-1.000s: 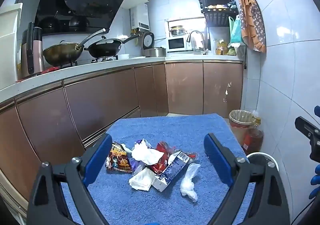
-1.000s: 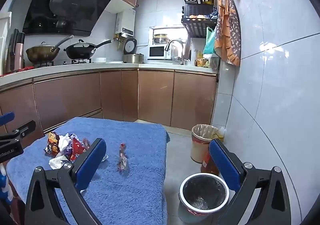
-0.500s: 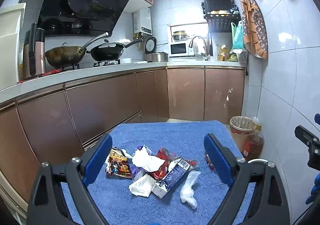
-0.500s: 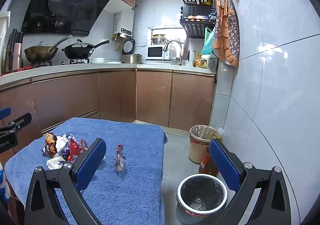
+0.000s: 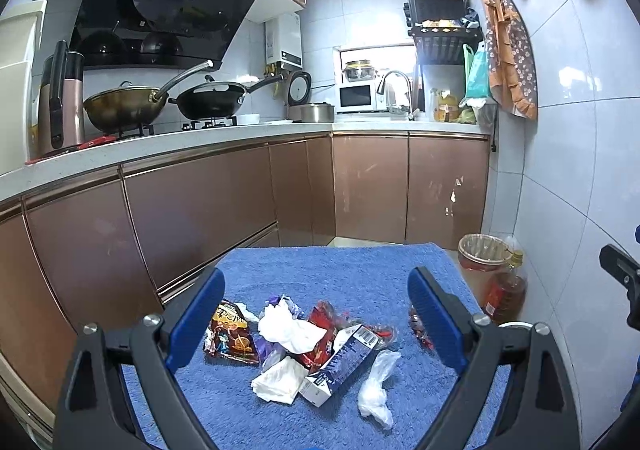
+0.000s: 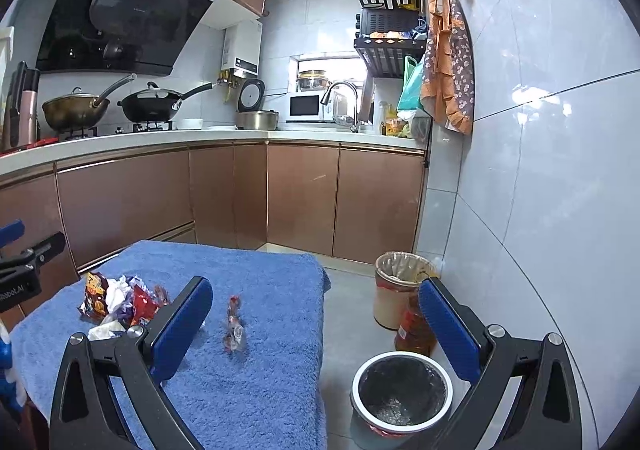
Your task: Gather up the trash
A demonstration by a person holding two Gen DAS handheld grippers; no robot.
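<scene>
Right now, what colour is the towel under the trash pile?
Blue, a plain fuzzy towel; it shows best in the left wrist view.

White tiled walls (image 6: 560,170), a grey floor (image 6: 352,314), copper cabinets (image 5: 200,210) under a pale counter (image 5: 160,142), a black hood (image 5: 160,10), and a bright window (image 6: 328,66).

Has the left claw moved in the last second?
Yes. The left claw has tilted upward and slightly back: the trash pile and blue towel now sit lower in its view.
</scene>
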